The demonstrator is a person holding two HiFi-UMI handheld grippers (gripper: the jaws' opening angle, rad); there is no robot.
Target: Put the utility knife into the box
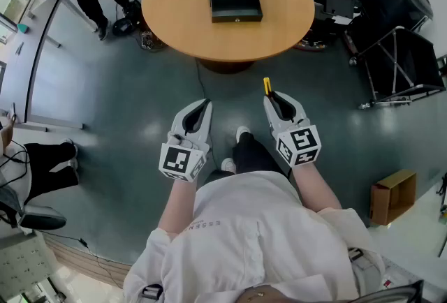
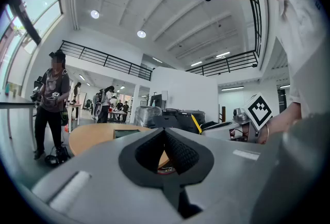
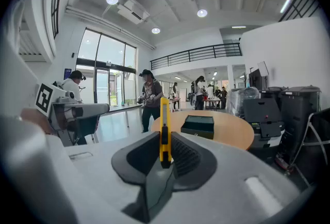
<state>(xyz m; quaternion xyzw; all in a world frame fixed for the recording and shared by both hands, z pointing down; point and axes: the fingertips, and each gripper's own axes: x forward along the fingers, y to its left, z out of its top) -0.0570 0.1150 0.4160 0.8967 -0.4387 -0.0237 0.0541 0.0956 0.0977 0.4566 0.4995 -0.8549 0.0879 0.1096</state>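
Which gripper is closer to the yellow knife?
Right. The right gripper is shut on the utility knife itself. The left gripper hangs off to the knife's left, apart from it, holding nothing.

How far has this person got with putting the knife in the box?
Done: the right gripper is shut on the yellow knife. In hand: the person stands short of the round table. Left: reaching the dark box on it and putting the knife inside. The left gripper is shut, empty.
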